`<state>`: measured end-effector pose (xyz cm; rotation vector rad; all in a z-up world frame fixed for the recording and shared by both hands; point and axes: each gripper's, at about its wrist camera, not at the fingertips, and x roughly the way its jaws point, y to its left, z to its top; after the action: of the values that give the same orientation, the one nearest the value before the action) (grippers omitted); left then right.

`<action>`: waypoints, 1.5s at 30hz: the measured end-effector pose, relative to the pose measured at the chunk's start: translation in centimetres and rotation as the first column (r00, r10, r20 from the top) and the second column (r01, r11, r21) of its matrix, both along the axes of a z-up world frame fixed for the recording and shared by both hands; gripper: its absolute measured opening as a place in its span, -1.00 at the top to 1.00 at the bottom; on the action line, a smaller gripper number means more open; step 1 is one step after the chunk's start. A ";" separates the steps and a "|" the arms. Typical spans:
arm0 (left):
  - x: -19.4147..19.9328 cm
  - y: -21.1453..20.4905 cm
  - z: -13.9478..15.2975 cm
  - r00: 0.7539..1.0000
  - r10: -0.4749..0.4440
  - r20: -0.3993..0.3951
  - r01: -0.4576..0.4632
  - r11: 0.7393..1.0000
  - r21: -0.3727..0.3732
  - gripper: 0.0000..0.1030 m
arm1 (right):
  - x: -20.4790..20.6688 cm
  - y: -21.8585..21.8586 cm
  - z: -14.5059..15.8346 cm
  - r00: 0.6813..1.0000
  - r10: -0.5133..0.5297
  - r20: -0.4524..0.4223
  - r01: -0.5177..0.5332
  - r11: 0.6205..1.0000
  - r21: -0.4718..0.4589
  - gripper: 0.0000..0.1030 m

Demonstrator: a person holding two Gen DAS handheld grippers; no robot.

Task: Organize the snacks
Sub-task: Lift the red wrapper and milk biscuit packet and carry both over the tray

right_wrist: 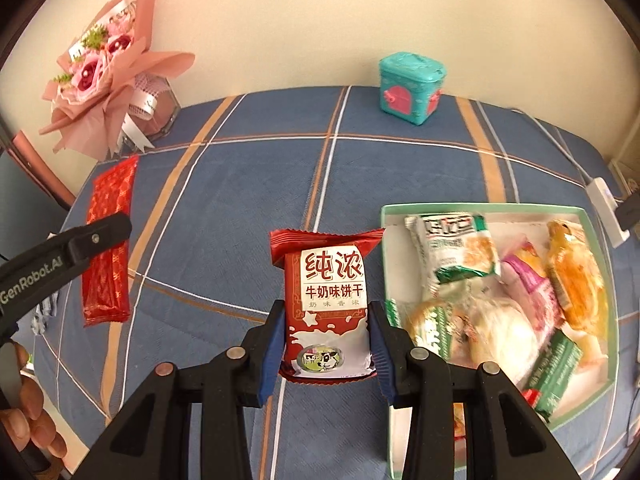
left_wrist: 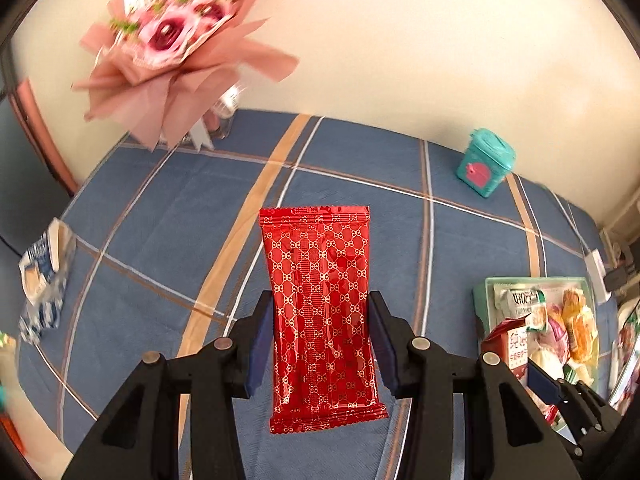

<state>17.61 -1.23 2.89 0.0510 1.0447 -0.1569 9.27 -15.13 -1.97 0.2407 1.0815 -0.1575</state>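
Note:
My left gripper (left_wrist: 320, 300) is shut on a long red packet with a gold pattern (left_wrist: 320, 280), held off the blue plaid cloth (left_wrist: 160, 240). The right wrist view shows this same packet (right_wrist: 108, 248) at the left, with the left gripper (right_wrist: 96, 240) across it. Between the blue pads of my right gripper (right_wrist: 326, 312) sits a red-and-white milk biscuit packet (right_wrist: 328, 292), gripped and lifted just left of the tray. A pale green tray (right_wrist: 480, 207) at the right holds several wrapped snacks. In the left wrist view the right gripper (left_wrist: 560, 392) and its packet (left_wrist: 508, 344) hang in front of the tray (left_wrist: 480, 300).
A pink bouquet (right_wrist: 100, 72) stands at the back left against the wall. At the back sits a teal box (right_wrist: 412, 88). A blue-and-white packet (left_wrist: 44, 280) lies near the left edge. A white power strip (right_wrist: 604, 204) lies at the right edge. A person's hand (right_wrist: 24, 420) shows bottom left.

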 end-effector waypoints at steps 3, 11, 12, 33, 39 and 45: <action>-0.4 -1.3 0.2 0.999 -0.032 0.007 0.032 0.999 0.023 0.09 | -1.3 -0.4 0.7 1.000 -0.025 0.017 0.025 1.000 0.009 0.18; -1.3 -4.4 0.8 0.993 -0.113 0.019 0.113 0.994 0.015 0.09 | -3.8 -2.2 1.8 0.995 -0.081 0.059 0.077 0.994 0.076 0.18; -1.5 -4.8 0.8 0.993 -0.119 0.022 0.118 0.993 0.019 0.09 | -4.0 -2.4 1.9 0.995 -0.085 0.061 0.079 0.993 0.084 0.18; -4.9 -13.6 1.7 0.952 -0.302 0.049 0.299 0.952 0.063 0.09 | -7.9 -12.4 3.2 0.943 -0.320 0.091 0.297 0.933 0.203 0.18; -6.5 -17.2 1.5 0.924 -0.381 0.039 0.378 0.923 0.072 0.09 | -9.1 -15.5 2.7 0.917 -0.392 0.068 0.372 0.906 0.202 0.18; -8.3 -20.4 0.5 0.892 -0.452 0.020 0.449 0.890 0.080 0.09 | -10.3 -17.4 2.7 0.900 -0.432 0.064 0.416 0.892 0.175 0.18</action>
<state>9.32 -21.67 3.40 0.3651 0.9865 -0.5391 -1.02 -32.56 0.78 0.6235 0.9280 -0.4496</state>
